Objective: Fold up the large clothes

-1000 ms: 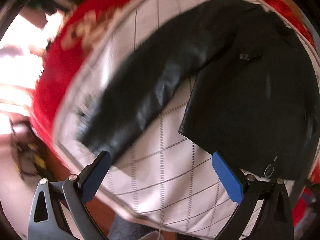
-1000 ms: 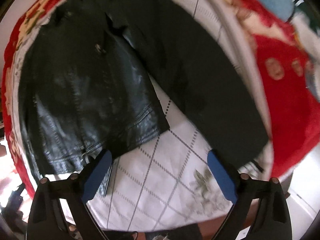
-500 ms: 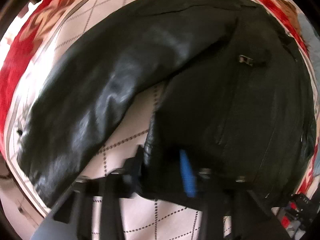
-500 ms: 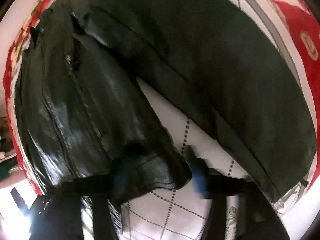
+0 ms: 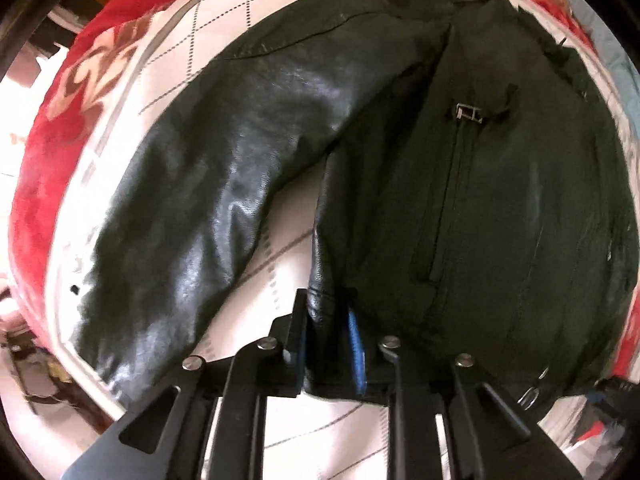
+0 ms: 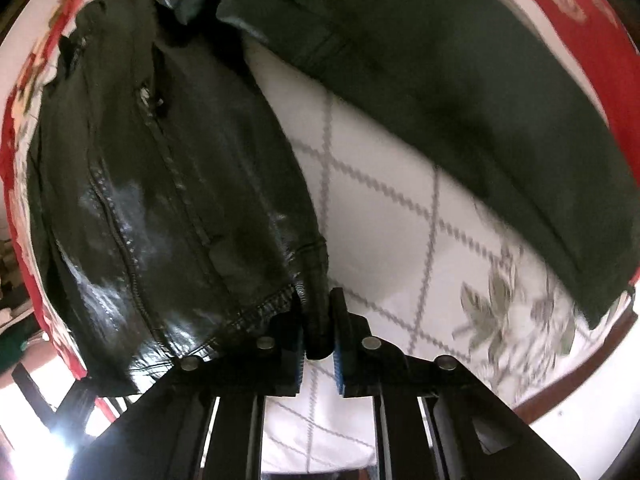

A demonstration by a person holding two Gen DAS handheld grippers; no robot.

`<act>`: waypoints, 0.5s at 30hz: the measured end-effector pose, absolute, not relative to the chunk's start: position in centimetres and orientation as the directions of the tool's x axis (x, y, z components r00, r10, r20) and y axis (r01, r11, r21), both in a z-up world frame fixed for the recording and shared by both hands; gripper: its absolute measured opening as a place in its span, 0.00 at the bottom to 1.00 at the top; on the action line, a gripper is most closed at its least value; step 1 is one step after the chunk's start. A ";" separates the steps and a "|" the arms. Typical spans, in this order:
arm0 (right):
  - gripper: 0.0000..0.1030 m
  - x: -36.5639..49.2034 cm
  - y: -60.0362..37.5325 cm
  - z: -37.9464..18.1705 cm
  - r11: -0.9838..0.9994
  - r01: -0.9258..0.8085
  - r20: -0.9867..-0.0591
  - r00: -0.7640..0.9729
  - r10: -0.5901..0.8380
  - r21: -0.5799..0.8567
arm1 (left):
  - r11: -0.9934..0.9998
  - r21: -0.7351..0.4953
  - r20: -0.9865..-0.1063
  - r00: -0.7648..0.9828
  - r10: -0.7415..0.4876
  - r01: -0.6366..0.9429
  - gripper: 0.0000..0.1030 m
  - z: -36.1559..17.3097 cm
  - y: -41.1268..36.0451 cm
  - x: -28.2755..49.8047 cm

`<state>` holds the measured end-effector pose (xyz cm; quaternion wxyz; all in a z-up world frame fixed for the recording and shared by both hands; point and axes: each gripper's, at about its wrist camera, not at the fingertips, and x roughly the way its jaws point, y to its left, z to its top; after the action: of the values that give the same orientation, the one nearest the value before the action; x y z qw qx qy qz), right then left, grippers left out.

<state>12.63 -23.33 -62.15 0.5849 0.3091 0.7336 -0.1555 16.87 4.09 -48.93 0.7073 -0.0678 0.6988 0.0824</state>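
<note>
On white quilt (image 5: 280, 240), left view: black jacket (image 5: 460, 200) spread flat, sleeve (image 5: 208, 208) angled out; left gripper (image 5: 328, 332) clamped on hem corner. Right view: right gripper (image 6: 319, 328) clamped on opposite hem corner of jacket (image 6: 160, 200); red blanket (image 6: 568, 0) beyond.

Glossy black leather jacket (image 5: 460, 208) (creased, shiny highlights), matt quilted cloth sheet (image 6: 384, 216), fuzzy red blanket (image 5: 44, 148)

A white quilted sheet (image 6: 380, 216) with grey diamond lines lies over a red floral blanket (image 5: 60, 120).
</note>
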 end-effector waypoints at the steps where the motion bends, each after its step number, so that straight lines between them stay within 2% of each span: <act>1: 0.21 12.4 -23.2 -62.1 0.749 0.646 -0.948 -0.121 0.293 0.149 | 0.979 0.019 -1.000 0.009 0.021 -0.204 0.18 -48.1 4.0 16.5; 3: 0.39 12.2 -23.9 -62.6 0.706 0.678 -0.925 -0.101 0.366 0.205 | 0.983 0.056 -0.998 0.010 0.059 -0.176 0.19 -46.1 3.5 16.2; 4: 0.40 11.6 -24.4 -62.5 0.660 0.710 -0.907 -0.072 0.415 0.245 | 0.985 0.064 -0.997 0.022 0.069 -0.159 0.27 -44.8 3.1 15.4; 5: 0.42 11.1 -25.1 -62.3 0.620 0.737 -0.899 -0.037 0.437 0.271 | 0.987 0.070 -0.997 0.032 0.075 -0.144 0.45 -43.6 2.7 14.9; 6: 0.48 10.3 -25.8 -61.9 0.574 0.767 -0.894 -0.002 0.447 0.285 | 0.988 0.082 -0.995 0.043 0.088 -0.132 0.56 -42.7 2.2 14.9; 7: 0.50 8.9 -26.8 -62.4 0.519 0.809 -0.899 0.028 0.436 0.277 | 0.988 0.094 -0.993 0.061 0.102 -0.122 0.78 -41.9 1.5 14.7; 8: 0.53 8.0 -27.6 -62.1 0.469 0.838 -0.901 0.062 0.430 0.281 | 0.990 0.090 -0.991 0.084 0.100 -0.109 0.92 -41.4 0.7 14.7; 12: 0.59 3.3 -31.2 -62.3 0.210 0.930 -0.907 0.213 0.364 0.303 | 0.993 0.116 -0.983 0.140 0.115 -0.005 0.99 -42.1 -4.1 16.0; 15: 0.56 0.4 -32.6 -64.1 -0.015 0.941 -0.889 0.325 0.323 0.339 | 0.991 0.114 -0.984 0.145 0.103 0.073 0.99 -45.0 -6.7 17.0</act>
<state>0.39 -32.58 -64.11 0.5005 0.6420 0.4922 -0.3083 17.02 -6.67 -45.03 0.7537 0.0672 0.6537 0.0098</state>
